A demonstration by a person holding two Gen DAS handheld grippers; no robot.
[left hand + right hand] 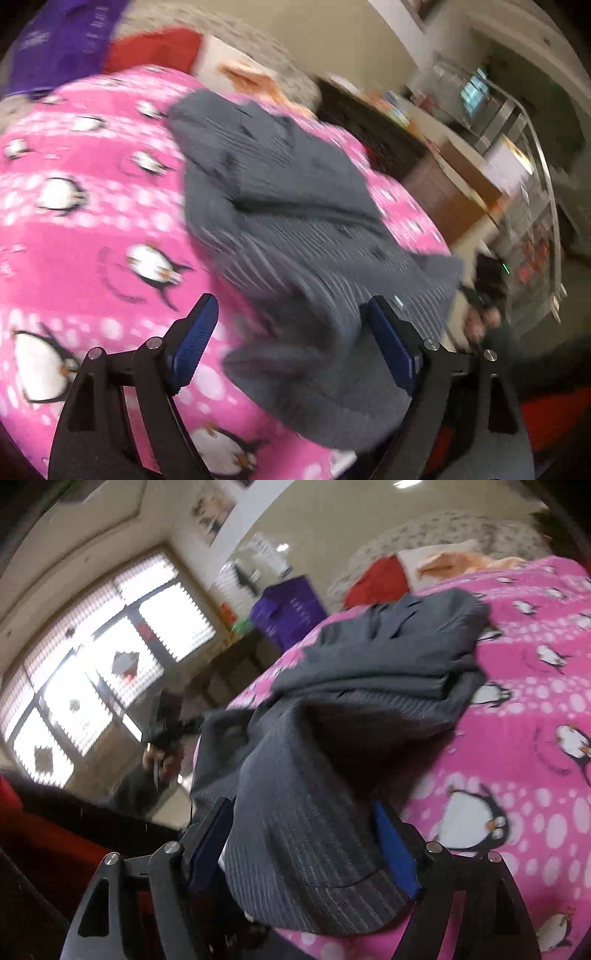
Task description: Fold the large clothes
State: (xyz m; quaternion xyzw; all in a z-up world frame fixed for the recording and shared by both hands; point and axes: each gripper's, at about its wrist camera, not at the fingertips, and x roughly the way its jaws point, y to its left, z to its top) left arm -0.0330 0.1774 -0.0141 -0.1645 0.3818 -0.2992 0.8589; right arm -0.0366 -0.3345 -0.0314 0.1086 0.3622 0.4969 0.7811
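Where penguin-print pink blanket (pixel 92 229) spreads — window (pixel 99 653) behind.

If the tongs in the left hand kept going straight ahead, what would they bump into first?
Probably the grey striped garment, bunched right ahead of the open left tongs on the pink penguin blanket. Depth is unclear in this blur.

Grey garment (pixel 295 221) on pink penguin blanket (pixel 74 221)

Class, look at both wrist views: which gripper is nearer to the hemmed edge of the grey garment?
Right. The right gripper has the grey garment's hemmed edge between its open fingers; the left gripper hovers open over bunched cloth elsewhere.
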